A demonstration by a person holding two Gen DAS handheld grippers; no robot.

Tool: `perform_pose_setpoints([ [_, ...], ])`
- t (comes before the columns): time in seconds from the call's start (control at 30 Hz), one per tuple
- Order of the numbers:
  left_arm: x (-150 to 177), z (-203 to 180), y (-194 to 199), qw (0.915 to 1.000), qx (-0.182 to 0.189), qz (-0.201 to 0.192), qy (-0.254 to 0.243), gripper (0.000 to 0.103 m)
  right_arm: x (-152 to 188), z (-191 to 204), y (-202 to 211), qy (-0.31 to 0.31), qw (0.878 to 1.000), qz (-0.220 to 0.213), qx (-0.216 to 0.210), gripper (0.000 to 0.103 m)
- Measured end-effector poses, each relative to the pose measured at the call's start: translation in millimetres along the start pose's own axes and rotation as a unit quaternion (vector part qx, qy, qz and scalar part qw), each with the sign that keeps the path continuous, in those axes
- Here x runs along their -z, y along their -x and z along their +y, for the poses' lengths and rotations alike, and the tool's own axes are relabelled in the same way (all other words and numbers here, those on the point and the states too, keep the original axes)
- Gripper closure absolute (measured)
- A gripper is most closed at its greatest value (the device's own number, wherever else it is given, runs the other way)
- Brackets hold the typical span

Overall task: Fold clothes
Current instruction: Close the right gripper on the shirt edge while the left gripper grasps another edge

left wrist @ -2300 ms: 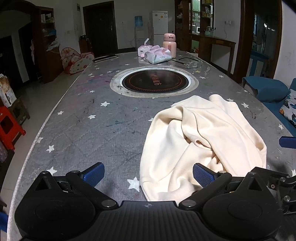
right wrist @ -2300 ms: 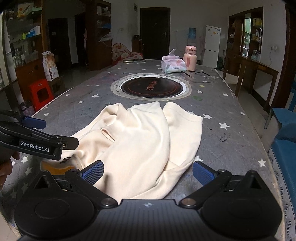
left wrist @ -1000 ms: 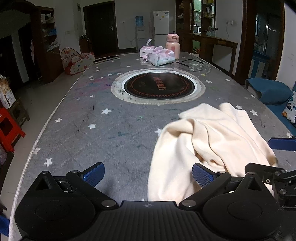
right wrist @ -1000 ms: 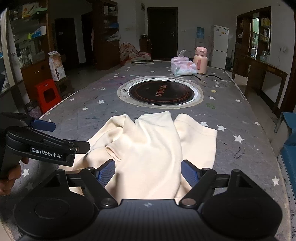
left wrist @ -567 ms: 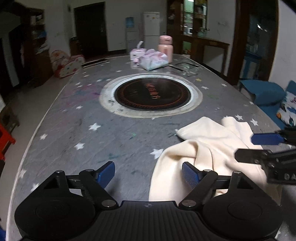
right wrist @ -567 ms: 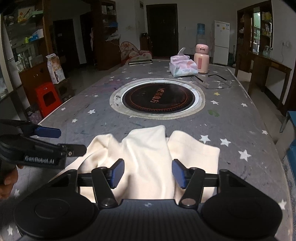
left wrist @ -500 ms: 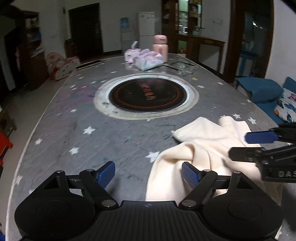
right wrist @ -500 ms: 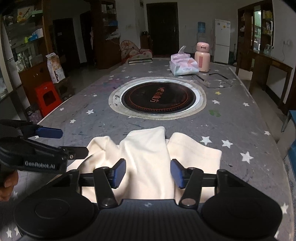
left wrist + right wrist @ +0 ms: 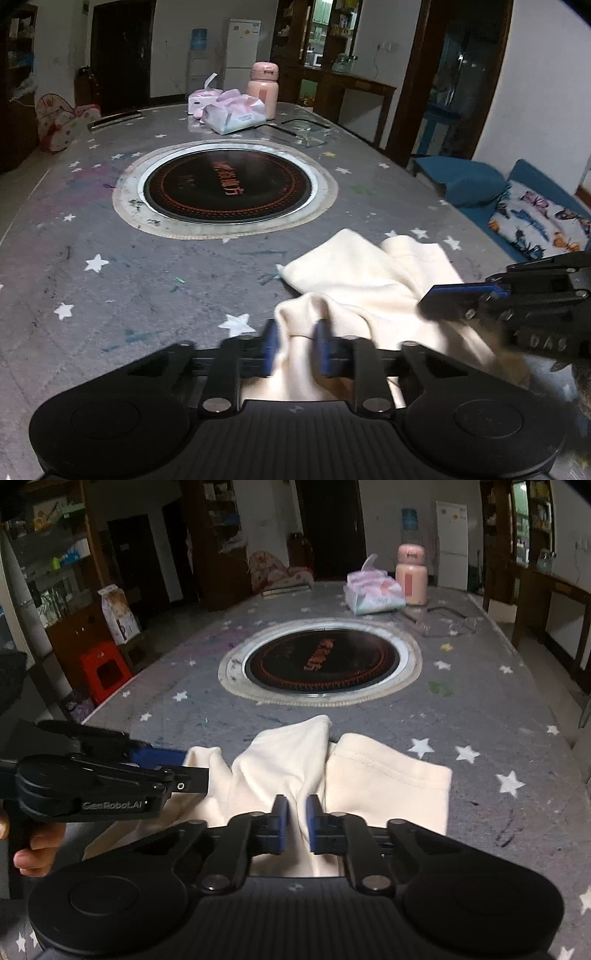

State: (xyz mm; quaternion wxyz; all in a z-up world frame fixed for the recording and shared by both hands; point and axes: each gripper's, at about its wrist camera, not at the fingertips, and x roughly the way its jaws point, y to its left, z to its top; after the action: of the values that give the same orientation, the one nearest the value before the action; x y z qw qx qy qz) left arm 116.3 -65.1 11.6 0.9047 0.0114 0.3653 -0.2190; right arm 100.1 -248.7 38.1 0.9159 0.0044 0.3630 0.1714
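A cream garment (image 9: pixel 369 280) lies crumpled near the front of the grey star-patterned table (image 9: pixel 147 280). In the left wrist view my left gripper (image 9: pixel 296 345) has a raised fold of the garment's left edge between its blue pads; its jaws are closing and the pads press the cloth. In the right wrist view my right gripper (image 9: pixel 294 823) is shut on a fold in the middle of the garment (image 9: pixel 388 786). Each gripper shows in the other's view: the right gripper (image 9: pixel 428 299) over the cloth's right side, the left gripper (image 9: pixel 192 766) at its left edge, held by a hand (image 9: pixel 37 849).
A round black hob (image 9: pixel 229 188) is set into the table's middle. Tissue packs (image 9: pixel 234 112), a pink flask (image 9: pixel 263 88) and a clear tray (image 9: pixel 443 624) stand at the far end. A red stool (image 9: pixel 105 670) is left of the table, a blue sofa (image 9: pixel 465 182) right.
Both grippers, wide open a second ago, have come down onto the garment's near part, and their jaws have closed on folds of it. The cloth bunches between the pads.
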Motion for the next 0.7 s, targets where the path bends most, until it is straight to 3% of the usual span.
perform_pose_setpoints([
  [0.23,8,1,15,0.9998,-0.002,-0.016,0.011,0.095,12,-11,54,-0.027,0.998,-0.057,0.025,0.102],
  [0.47,13,-6,26,0.9994,-0.017,-0.032,0.001,0.096,21,-20,67,-0.025,0.998,-0.052,0.032,0.095],
  [0.53,15,-5,32,0.9990,-0.021,-0.039,0.000,0.096,18,-17,56,-0.028,0.998,-0.046,0.019,0.087],
  [0.63,17,0,38,0.9988,-0.026,-0.041,0.004,0.096,14,-9,35,-0.020,0.999,-0.034,0.004,0.059],
  [0.7,19,3,42,0.9986,-0.029,-0.043,0.006,0.096,10,-5,16,-0.016,1.000,-0.022,-0.004,0.060],
])
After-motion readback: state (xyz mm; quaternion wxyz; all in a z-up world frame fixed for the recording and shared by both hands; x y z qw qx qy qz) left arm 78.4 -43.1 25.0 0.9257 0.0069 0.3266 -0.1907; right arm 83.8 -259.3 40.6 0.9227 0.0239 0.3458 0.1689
